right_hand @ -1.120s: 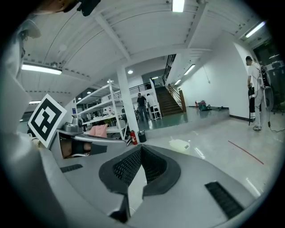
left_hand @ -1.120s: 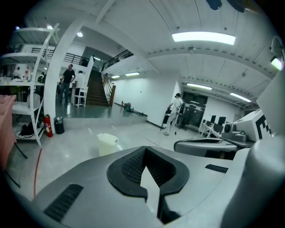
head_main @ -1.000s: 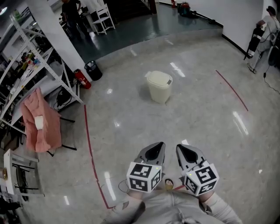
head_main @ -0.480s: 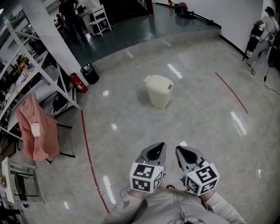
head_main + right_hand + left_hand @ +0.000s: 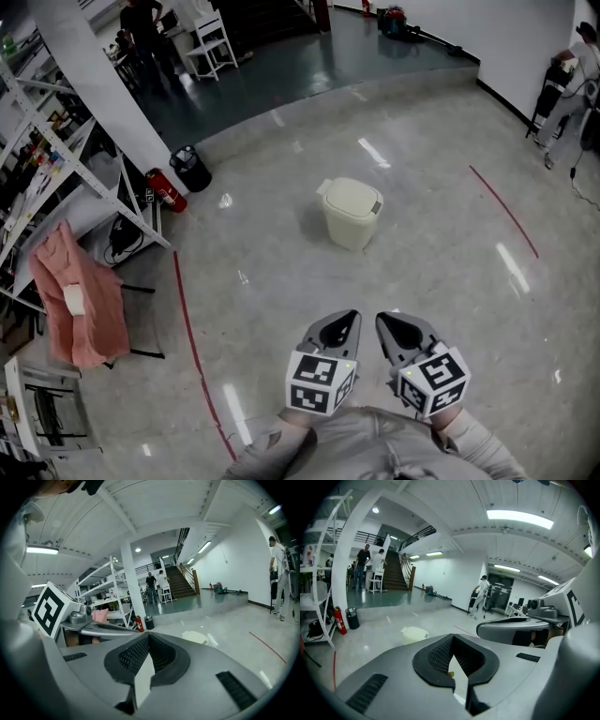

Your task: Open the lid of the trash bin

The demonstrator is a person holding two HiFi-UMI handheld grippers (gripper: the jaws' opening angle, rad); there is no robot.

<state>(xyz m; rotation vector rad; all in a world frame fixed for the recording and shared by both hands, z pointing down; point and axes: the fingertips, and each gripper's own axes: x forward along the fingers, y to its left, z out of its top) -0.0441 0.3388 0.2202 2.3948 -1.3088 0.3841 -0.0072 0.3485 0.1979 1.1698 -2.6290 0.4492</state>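
A cream trash bin (image 5: pixel 352 213) with its lid down stands alone on the glossy grey floor, well ahead of me. It shows small in the left gripper view as the bin (image 5: pixel 415 633) and in the right gripper view as the bin (image 5: pixel 194 637). My left gripper (image 5: pixel 336 330) and right gripper (image 5: pixel 398 330) are held side by side close to my body, far short of the bin. Both point toward it. The left gripper (image 5: pixel 453 667) and the right gripper (image 5: pixel 143 665) are each shut with nothing between the jaws.
A white shelving rack (image 5: pixel 56 141) lines the left side, with a pink cloth (image 5: pixel 70 295) over a chair, a red fire extinguisher (image 5: pixel 161 190) and a black waste bin (image 5: pixel 190 169). Red tape lines (image 5: pixel 192 347) cross the floor. A person (image 5: pixel 562 94) stands far right.
The trash bin has drifted lower and slightly right in the head view, so it is nearer. Both grippers have kept their place and stayed shut.
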